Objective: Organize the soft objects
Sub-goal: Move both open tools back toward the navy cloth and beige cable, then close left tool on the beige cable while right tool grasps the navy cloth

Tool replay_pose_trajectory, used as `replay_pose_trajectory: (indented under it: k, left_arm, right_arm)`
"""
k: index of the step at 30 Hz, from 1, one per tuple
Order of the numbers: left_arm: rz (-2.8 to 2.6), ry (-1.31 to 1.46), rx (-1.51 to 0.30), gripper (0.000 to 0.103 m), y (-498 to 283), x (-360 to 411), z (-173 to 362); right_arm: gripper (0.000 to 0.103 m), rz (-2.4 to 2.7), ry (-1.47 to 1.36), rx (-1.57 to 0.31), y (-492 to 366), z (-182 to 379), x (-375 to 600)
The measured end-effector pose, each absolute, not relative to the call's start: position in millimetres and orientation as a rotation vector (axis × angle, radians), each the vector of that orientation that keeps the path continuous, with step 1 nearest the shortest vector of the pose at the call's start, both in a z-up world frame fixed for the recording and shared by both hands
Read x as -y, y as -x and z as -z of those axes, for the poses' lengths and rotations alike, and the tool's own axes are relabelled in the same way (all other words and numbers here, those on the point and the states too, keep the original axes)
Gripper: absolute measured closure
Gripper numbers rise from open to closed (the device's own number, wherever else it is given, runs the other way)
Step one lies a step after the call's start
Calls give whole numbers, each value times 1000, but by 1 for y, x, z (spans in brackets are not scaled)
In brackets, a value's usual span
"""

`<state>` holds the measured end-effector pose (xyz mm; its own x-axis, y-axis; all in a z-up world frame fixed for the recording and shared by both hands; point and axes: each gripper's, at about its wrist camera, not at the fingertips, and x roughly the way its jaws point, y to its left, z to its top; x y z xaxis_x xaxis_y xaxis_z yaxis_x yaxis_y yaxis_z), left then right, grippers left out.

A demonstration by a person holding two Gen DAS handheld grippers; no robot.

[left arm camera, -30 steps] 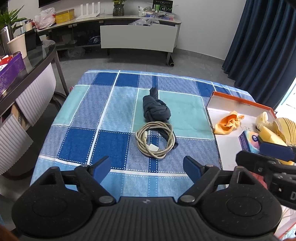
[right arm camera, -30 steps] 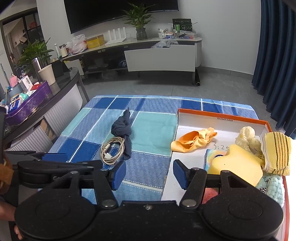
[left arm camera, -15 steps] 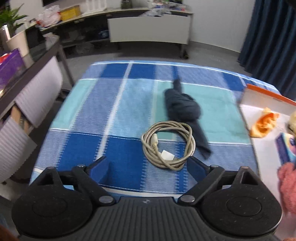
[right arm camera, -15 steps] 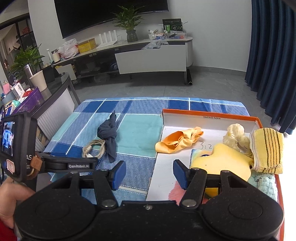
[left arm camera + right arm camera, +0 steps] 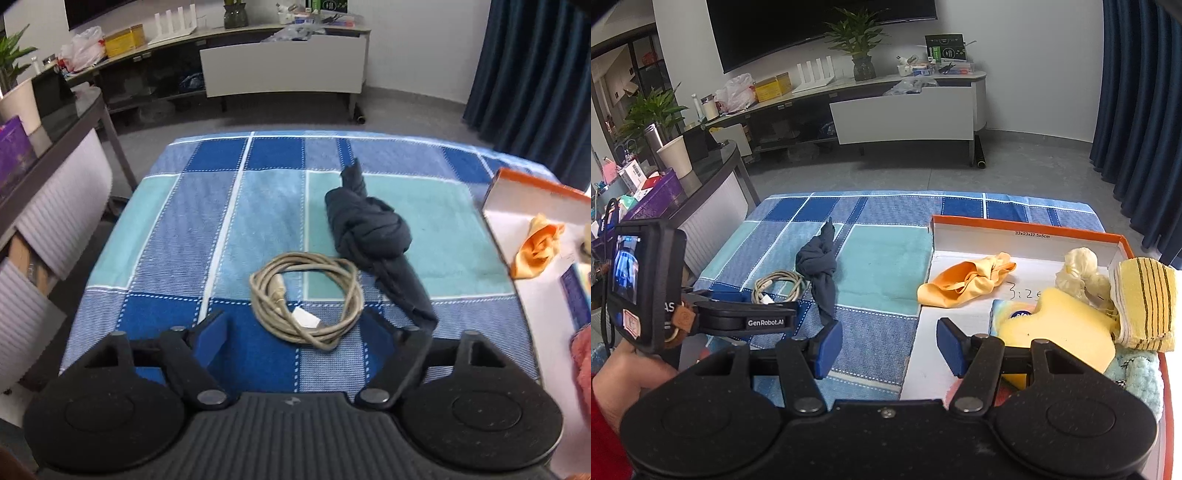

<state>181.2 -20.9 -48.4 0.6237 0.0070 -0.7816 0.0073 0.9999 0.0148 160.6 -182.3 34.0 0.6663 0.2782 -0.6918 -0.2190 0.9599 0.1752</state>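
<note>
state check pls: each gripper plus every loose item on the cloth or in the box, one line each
left gripper: open, jaws just closing in, astride the cable's near edge, not gripping
right gripper: open, empty
cable: coiled, flat on cloth
dark cloth: knotted, on cloth, tail touching cable
box: open, partly filled
orange cloth: crumpled, in box
yellow sponge: in box
striped towel: rolled, in box

Your table (image 5: 177, 236) is wearing a blue and teal checked cloth. Lying on it are a knotted dark cloth (image 5: 369, 229), a coiled beige cable (image 5: 306, 295) touching its tail, and an orange-rimmed box (image 5: 1027, 230) at the right.
</note>
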Motion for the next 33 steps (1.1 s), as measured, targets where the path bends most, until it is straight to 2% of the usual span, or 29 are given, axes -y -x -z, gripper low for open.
replay_pose_trajectory:
  k: [1, 8, 11, 16, 17, 18, 20, 22, 24, 30, 32, 33]
  left_arm:
    - [9, -28, -884, 41, -180, 21, 47]
    - [6, 30, -857, 46, -165, 0, 37]
    - [-13, 64, -866, 86, -157, -10, 29]
    - [13, 111, -874, 84, -153, -26, 32]
    - [24, 125, -873, 80, -153, -30, 34]
    - [26, 127, -870, 60, -152, -32, 34]
    - [10, 113, -838, 31, -150, -34, 33]
    - [19, 103, -804, 29, -154, -34, 32]
    - [32, 86, -792, 16, -164, -31, 32]
    - [80, -58, -814, 16, -189, -13, 47]
    - [86, -60, -806, 21, -193, -16, 54]
    - [76, -46, -793, 31, -193, -19, 54]
  right_arm:
    - [34, -281, -79, -795, -162, -33, 182]
    - [34, -336, -67, -820, -179, -26, 161]
    - [34, -388, -63, -832, -194, -21, 143]
    - [34, -425, -58, -858, -225, -10, 111]
    - [34, -417, -52, -863, -229, -8, 107]
    - [34, -409, -55, -866, -232, -6, 104]
    - [34, -409, -78, -864, -236, -5, 103]
    - [34, -397, -82, -860, -237, -4, 102]
    - [34, -397, -78, -858, -239, -3, 101]
    - [34, -397, -74, -856, -245, -2, 99]
    - [34, -399, -71, -858, -247, 0, 97]
    - [34, -400, -68, -860, -249, 2, 96]
